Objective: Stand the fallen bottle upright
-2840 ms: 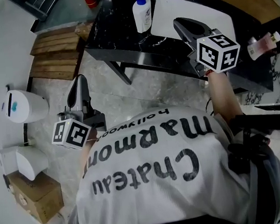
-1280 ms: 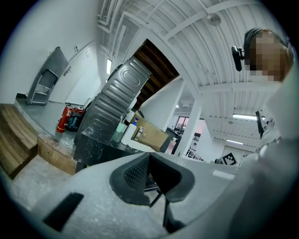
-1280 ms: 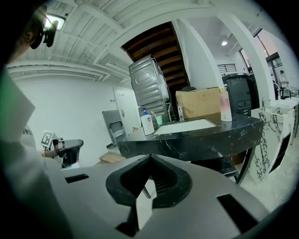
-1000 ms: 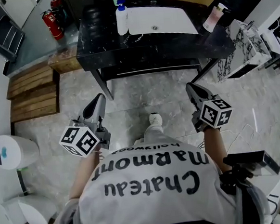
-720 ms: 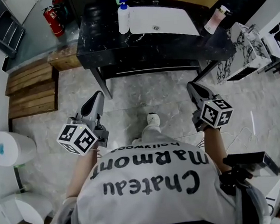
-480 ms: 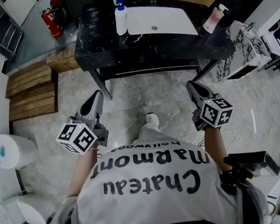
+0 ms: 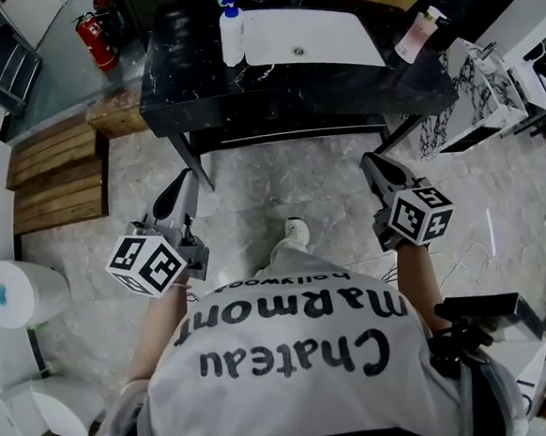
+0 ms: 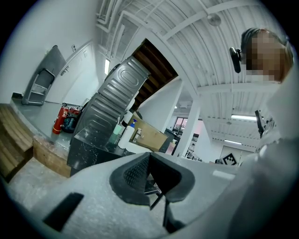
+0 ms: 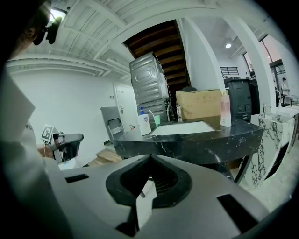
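A pink bottle stands upright at the right end of the black marble table. It also shows upright in the right gripper view and small in the left gripper view. A white pump bottle stands upright by the white basin. No bottle lies on its side in any view. My left gripper and right gripper hang over the floor, well short of the table, both shut with nothing between the jaws. Their closed tips show in the left gripper view and the right gripper view.
Wooden pallets lie left of the table, with a red fire extinguisher behind them. A white bin stands at the far left. A marble-patterned cabinet flanks the table's right. My shoe is on the tiled floor.
Earlier the right gripper was up at the table edge by the basin; now I stand back with both grippers low. Over the last second almost nothing has moved.
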